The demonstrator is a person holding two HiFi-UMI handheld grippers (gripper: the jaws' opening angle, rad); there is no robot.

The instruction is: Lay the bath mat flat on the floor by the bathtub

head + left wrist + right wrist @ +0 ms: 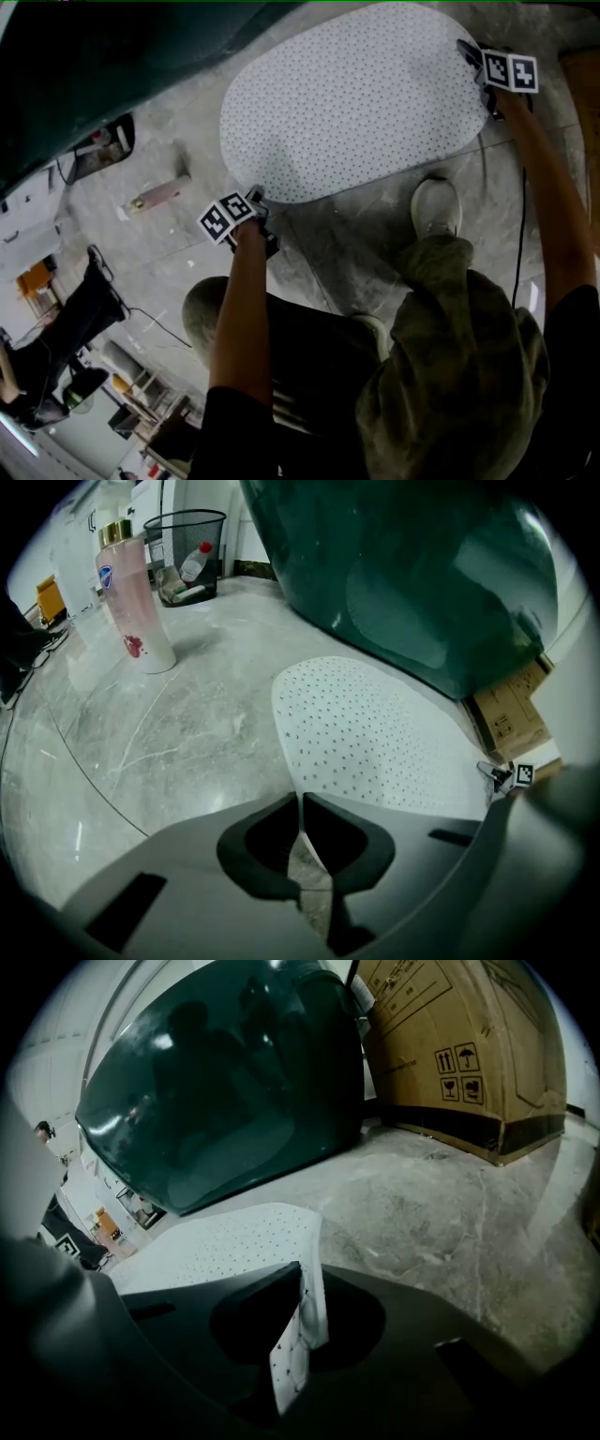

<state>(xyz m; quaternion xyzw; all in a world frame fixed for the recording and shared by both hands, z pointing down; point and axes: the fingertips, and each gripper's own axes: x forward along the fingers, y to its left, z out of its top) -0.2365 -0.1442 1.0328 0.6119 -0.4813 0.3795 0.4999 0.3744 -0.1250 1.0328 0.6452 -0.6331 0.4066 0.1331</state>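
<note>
No readable writing anywhere. The cardboard box point(450, 1044) right beside the bathtub point(225, 1091) shows handling pictograms (umbrella, up-arrows), but its print is too small to read. The pink bottle point(131, 602) w/ gold cap, standing well off from the tub, has a blue logo that can't be made out.

Your bath mat point(356, 98) is a white oval, thin & flexible, speckled all over w/ tiny dark dots. It lies spread on the grey mottled stone floor point(356, 234) just beside the tub, mostly flat.

Your left hand-held gripper point(258, 195) is clamped on the mat's rim, on the side facing away from the tub. Its jaws are nearly together, w/ only the thin sheet btw them. Your right hand-held gripper point(472, 56) is pinched on the mat's opposite end, w/ that bit of edge curled up into the jaws.

The tub itself is dark green, glossy & rounded.
</note>
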